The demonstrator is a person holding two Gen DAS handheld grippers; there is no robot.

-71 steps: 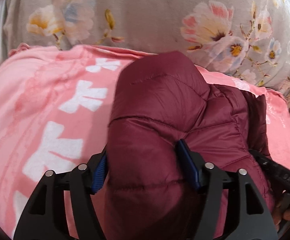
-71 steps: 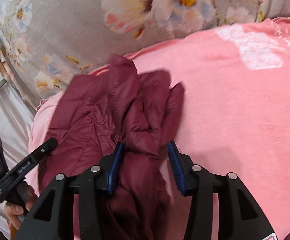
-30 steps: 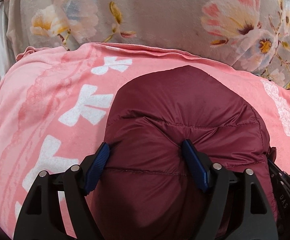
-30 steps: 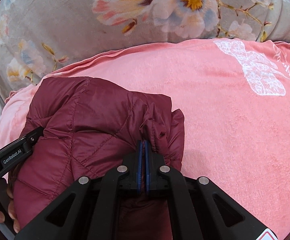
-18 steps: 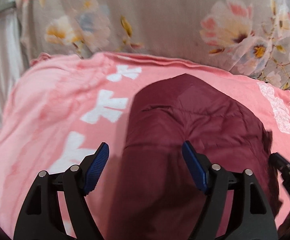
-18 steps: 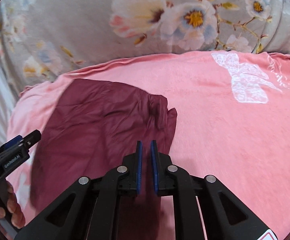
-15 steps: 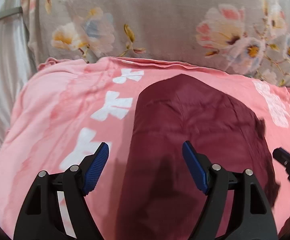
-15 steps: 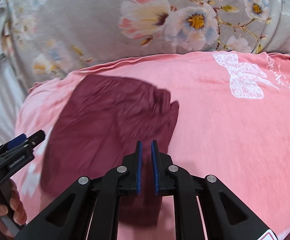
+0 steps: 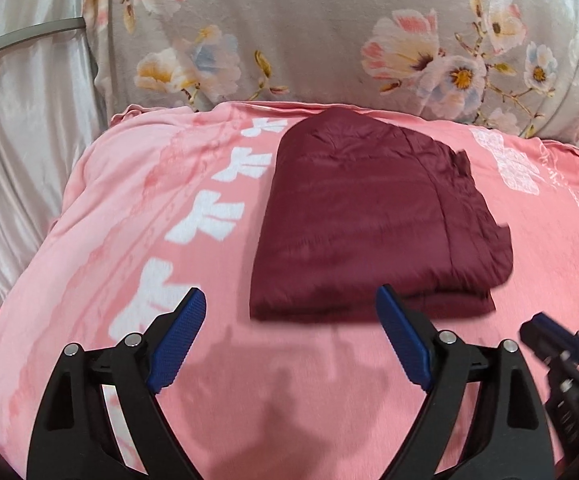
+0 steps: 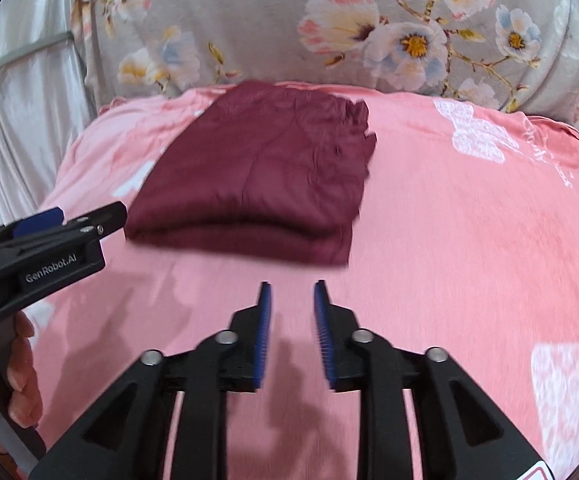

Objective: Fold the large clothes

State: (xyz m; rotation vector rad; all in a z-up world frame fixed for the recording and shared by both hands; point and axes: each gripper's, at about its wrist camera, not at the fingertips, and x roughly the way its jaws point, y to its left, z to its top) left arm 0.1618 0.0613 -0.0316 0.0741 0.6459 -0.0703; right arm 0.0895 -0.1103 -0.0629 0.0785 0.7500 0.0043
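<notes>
Both tongs have backed off the garment since a second ago, when the right pair was clenched on its near edge and the left pair straddled it; now neither touches it.

Grey floral-print fabric [image 9: 329,40] fills the far background, with pale satin drape [image 9: 17,128] at far left.

Pink fleecy blanket with white printed shapes [image 9: 109,240] covers the bed, spread from near edge to far.

Folded maroon quilted puffer jacket [image 9: 365,220] lies flat on the blanket, toward the far side and slightly left of centre in the right wrist view [image 10: 257,172]. Fold layers stack visibly along its near edge; right edge looks rumpled.

Left tongs [image 9: 289,344] hang near side of the jacket, released, blue pads wide apart, nothing between them. Seen side-on at left in the right wrist view [image 10: 89,220], just beside the jacket's near left corner.

Right tongs [image 10: 291,332] hover over bare blanket, near of the jacket, parted by a narrow gap, empty.

Person's left hand [image 10: 13,376] grips the handle at the lower left edge.
</notes>
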